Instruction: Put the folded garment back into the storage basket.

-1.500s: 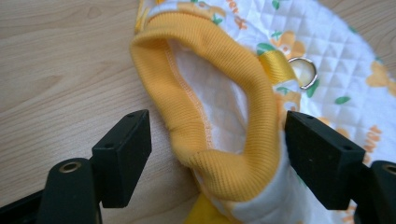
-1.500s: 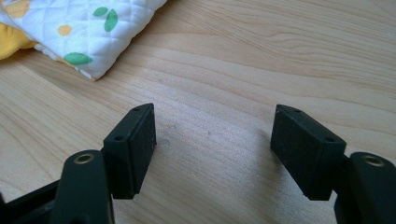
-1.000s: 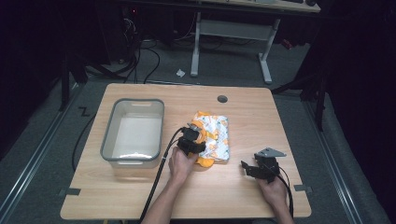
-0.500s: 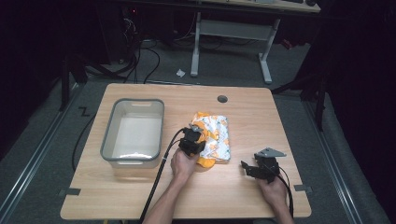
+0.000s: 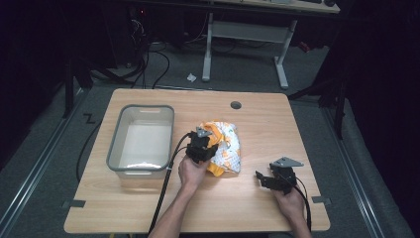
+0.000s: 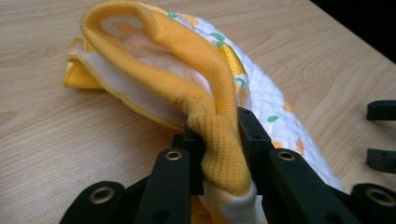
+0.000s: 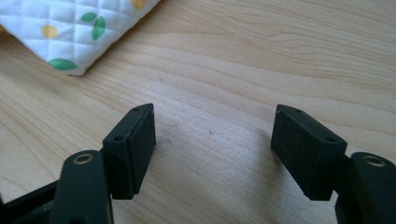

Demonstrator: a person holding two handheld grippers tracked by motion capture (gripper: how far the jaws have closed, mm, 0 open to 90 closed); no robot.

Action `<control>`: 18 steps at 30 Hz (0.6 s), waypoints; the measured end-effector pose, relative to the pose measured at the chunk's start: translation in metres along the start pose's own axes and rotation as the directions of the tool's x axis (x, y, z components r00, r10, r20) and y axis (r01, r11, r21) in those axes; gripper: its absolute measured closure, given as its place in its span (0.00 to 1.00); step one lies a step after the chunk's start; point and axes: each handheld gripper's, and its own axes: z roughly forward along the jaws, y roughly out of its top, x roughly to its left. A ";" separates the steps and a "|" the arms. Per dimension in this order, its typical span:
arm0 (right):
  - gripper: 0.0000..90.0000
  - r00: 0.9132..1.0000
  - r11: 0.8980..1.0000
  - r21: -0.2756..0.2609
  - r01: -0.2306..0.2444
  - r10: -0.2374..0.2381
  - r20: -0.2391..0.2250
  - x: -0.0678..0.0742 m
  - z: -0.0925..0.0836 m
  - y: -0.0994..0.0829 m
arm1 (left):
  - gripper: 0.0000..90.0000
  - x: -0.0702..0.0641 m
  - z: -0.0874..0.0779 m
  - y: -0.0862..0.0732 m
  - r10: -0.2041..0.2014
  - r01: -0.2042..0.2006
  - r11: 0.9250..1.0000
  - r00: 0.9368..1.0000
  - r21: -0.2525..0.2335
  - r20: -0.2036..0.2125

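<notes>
A quilted white garment (image 5: pixel 229 148) with orange and green spots and a yellow ribbed collar (image 6: pixel 196 79) lies bunched at the table's middle. My left gripper (image 5: pixel 200 145) sits at its left edge, shut on the yellow collar (image 6: pixel 223 154), which rises in a loop above the jaws. My right gripper (image 5: pixel 270 179) rests low over bare wood to the garment's right, open with nothing between its pads (image 7: pixel 140 140). A corner of the garment (image 7: pixel 70 32) lies ahead of it to the left.
A grey plastic bin (image 5: pixel 141 141), empty inside, stands on the table's left half beside my left hand. A round cable hole (image 5: pixel 236 105) is near the far edge. The wooden table (image 5: pixel 307 134) has bare room at right and front.
The left gripper has lifted the collar a little and drawn slightly towards me; the garment is more bunched. The right gripper has stayed in place.
</notes>
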 end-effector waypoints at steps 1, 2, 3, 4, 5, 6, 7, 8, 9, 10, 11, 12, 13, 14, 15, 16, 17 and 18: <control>0.35 1.000 1.000 0.000 0.000 0.000 0.000 0.000 0.000 0.000 | 0.86 0.000 0.000 0.000 0.000 0.000 1.000 1.000 0.000 0.000; 0.34 1.000 1.000 0.000 0.000 0.000 -0.001 0.000 0.000 0.000 | 0.86 -0.001 -0.003 0.001 0.003 -0.003 1.000 1.000 -0.006 0.003; 0.34 1.000 1.000 0.000 0.000 0.000 -0.001 0.000 0.000 0.000 | 0.86 -0.001 -0.005 0.001 0.008 -0.008 1.000 1.000 -0.011 0.004; 0.34 1.000 1.000 0.000 0.001 -0.001 -0.001 0.000 0.000 0.000 | 0.86 0.000 -0.008 0.002 0.009 -0.009 1.000 1.000 -0.015 0.007; 0.34 1.000 1.000 0.000 0.001 -0.001 -0.001 0.000 0.000 0.000 | 0.86 0.000 -0.009 0.002 0.007 -0.007 1.000 1.000 -0.020 0.010; 0.34 1.000 1.000 0.000 0.001 -0.001 -0.001 0.000 0.000 0.000 | 0.86 0.001 -0.011 0.003 0.007 -0.006 1.000 1.000 -0.022 0.014; 0.34 1.000 1.000 0.000 0.001 -0.001 -0.001 0.000 0.000 0.000 | 0.86 0.001 -0.013 0.003 0.006 -0.006 1.000 1.000 -0.024 0.016; 0.34 1.000 1.000 0.001 0.000 0.000 -0.001 0.000 0.000 0.000 | 0.86 0.002 -0.015 0.003 0.004 -0.003 1.000 1.000 -0.029 0.020; 0.34 1.000 1.000 0.000 0.001 -0.001 -0.001 0.000 0.000 0.000 | 0.86 0.002 -0.018 0.004 0.006 -0.005 0.999 1.000 -0.033 0.023; 0.34 1.000 1.000 0.000 0.001 -0.001 -0.001 0.000 0.000 0.000 | 0.86 0.002 -0.020 0.005 0.005 -0.004 0.999 1.000 -0.037 0.025; 0.34 1.000 1.000 0.000 0.001 -0.001 -0.002 0.000 0.000 0.000 | 0.86 0.001 -0.022 0.005 0.009 -0.008 0.999 1.000 -0.041 0.025; 0.34 1.000 1.000 0.000 0.001 -0.001 -0.002 0.000 0.000 0.000 | 0.86 0.000 -0.024 0.007 0.017 -0.016 0.999 1.000 -0.040 0.023; 0.34 1.000 1.000 0.000 0.001 -0.001 -0.001 0.000 0.000 0.000 | 0.86 -0.001 -0.026 0.008 0.024 -0.023 0.999 0.999 -0.042 0.021; 0.34 1.000 1.000 0.000 0.001 -0.001 -0.002 0.000 0.000 0.000 | 0.86 -0.003 -0.030 0.011 0.036 -0.035 0.998 0.999 -0.050 0.023; 0.34 1.000 1.000 0.000 0.001 -0.001 -0.002 0.000 0.000 0.000 | 0.86 -0.003 -0.030 0.011 0.036 -0.035 0.998 0.999 -0.050 0.023; 0.34 1.000 1.000 0.000 0.002 -0.002 -0.002 0.000 0.000 0.000 | 0.86 -0.005 -0.034 0.014 0.048 -0.047 0.997 0.999 -0.063 0.025; 0.34 1.000 1.000 0.000 0.003 -0.003 -0.003 0.000 0.000 0.000 | 0.86 -0.005 -0.036 0.016 0.052 -0.050 0.996 0.998 -0.068 0.025; 0.34 1.000 1.000 0.000 0.003 -0.003 -0.002 0.000 0.000 0.000 | 0.86 -0.006 -0.038 0.017 0.055 -0.053 0.996 0.998 -0.067 0.026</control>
